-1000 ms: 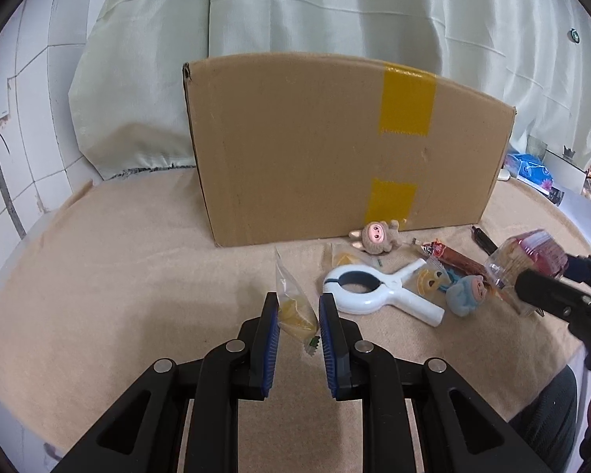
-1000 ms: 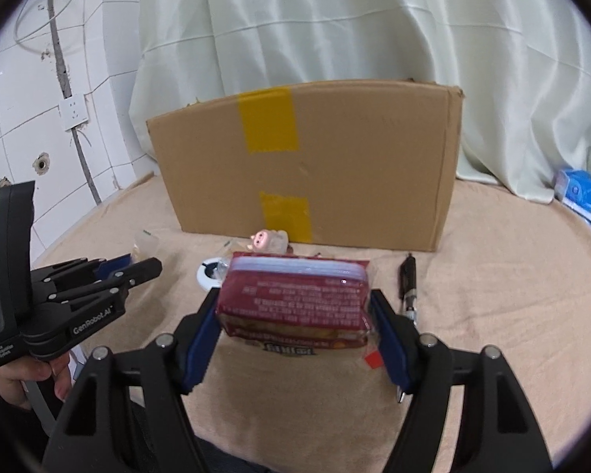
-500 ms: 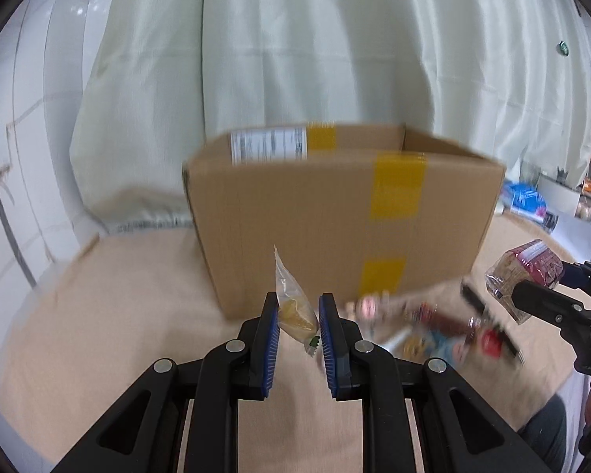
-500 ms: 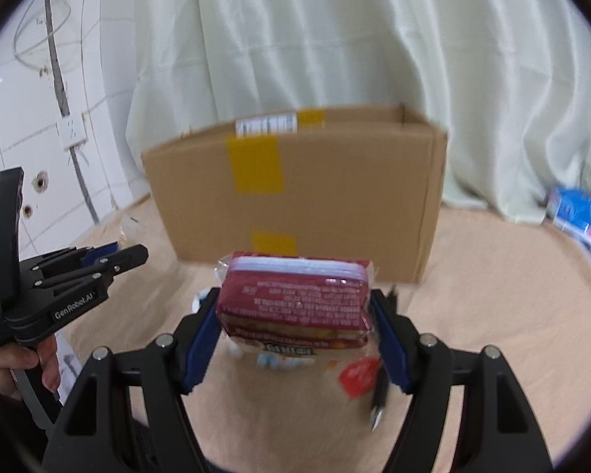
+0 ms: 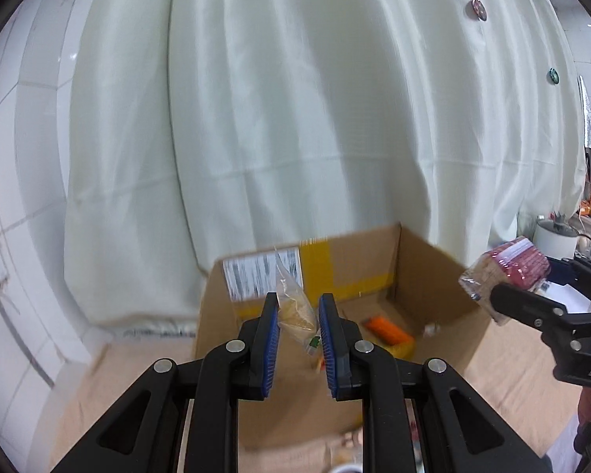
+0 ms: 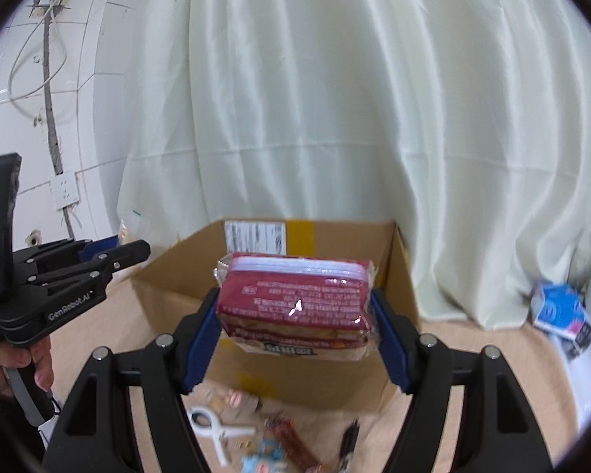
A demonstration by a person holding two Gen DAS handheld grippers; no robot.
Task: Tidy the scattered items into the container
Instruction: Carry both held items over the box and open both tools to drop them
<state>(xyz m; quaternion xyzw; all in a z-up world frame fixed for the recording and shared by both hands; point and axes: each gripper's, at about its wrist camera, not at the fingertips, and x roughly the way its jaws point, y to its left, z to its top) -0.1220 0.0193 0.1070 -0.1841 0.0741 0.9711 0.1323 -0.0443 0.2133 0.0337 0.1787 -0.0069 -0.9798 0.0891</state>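
The open cardboard box [image 5: 425,287] stands ahead on the tan cloth, and an orange item [image 5: 386,329] lies on its floor. My left gripper [image 5: 298,315] is shut on a small clear snack packet [image 5: 289,283] and holds it above the box's near wall. At the right of that view, the right gripper [image 5: 532,307] carries a red biscuit pack [image 5: 508,272]. In the right wrist view my right gripper [image 6: 295,303] is shut on the red biscuit pack [image 6: 295,295], level with the box [image 6: 177,276] rim. The left gripper [image 6: 133,252] hovers at the box's left corner.
In front of the box lie a white clip [image 6: 212,429], a pink pig toy [image 6: 236,398], a red sachet [image 6: 291,441], a black pen [image 6: 348,441] and a blue figure [image 6: 260,465]. A blue tissue pack [image 6: 559,311] sits at the right. A pale curtain hangs behind. A hand [image 6: 19,362] holds the left tool.
Both grippers have risen with their loads still held. The box's open top and inside have come into view, and the scattered items have dropped to the bottom of the views.
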